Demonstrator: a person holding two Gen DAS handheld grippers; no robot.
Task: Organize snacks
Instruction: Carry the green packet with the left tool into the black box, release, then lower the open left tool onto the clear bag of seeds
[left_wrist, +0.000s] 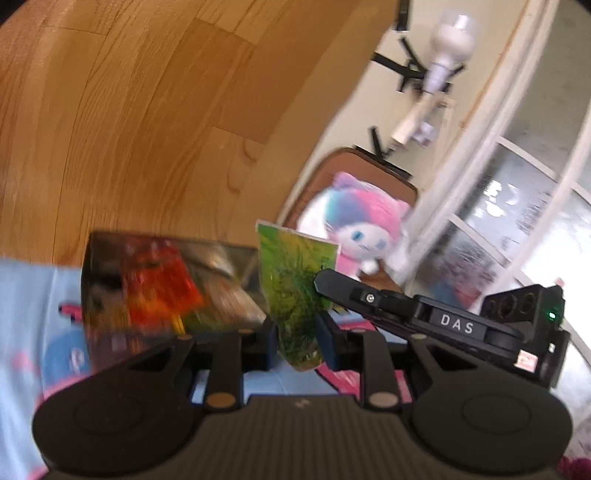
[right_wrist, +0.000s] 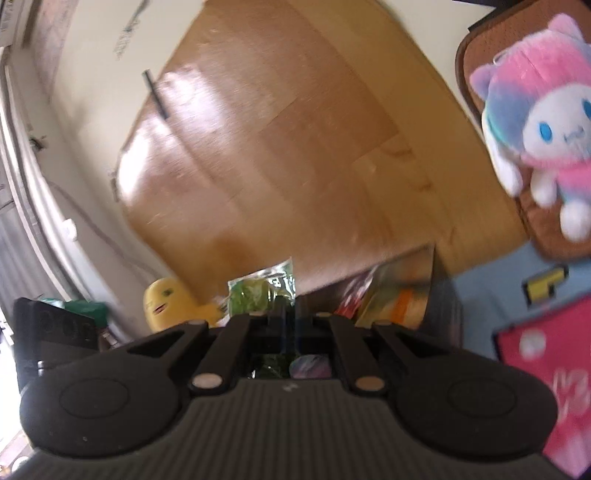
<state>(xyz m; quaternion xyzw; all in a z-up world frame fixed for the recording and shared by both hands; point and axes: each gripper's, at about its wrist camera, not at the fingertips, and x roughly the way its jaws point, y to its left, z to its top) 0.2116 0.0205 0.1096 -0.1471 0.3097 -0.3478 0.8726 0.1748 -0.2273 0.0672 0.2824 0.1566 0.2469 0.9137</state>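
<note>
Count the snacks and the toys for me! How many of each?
Green snack packets: 1
Boxes of snacks: 1
Pink and blue plush cats: 1
Yellow plush toys: 1
Total: 4
</note>
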